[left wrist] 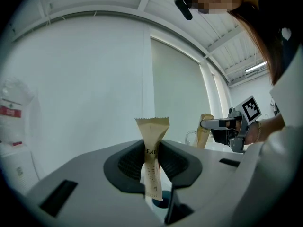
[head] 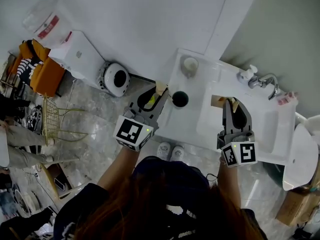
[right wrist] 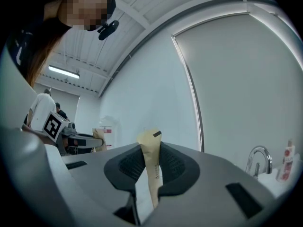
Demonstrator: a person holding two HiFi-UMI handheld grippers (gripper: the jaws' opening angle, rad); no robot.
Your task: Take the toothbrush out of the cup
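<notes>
A dark round cup (head: 180,99) stands on the white counter (head: 187,121), just right of my left gripper (head: 159,92). That gripper is shut on an upright beige paper packet (left wrist: 151,155), whose crimped top sticks up above the pads; the cup's rim (left wrist: 161,203) shows below it. Over the sink, my right gripper (head: 231,103) is shut on a second beige packet (right wrist: 151,174). Each gripper view catches the other gripper and its packet: the right gripper (left wrist: 204,125) and the left gripper (right wrist: 105,139). I see no bare toothbrush.
The sink basin (head: 260,129) with a faucet (head: 267,81) and a soap pump (head: 247,74) lies to the right. A pale cup (head: 190,64) stands at the counter's back. A round white bin (head: 116,78) sits on the floor to the left, and a toilet (head: 300,154) at far right.
</notes>
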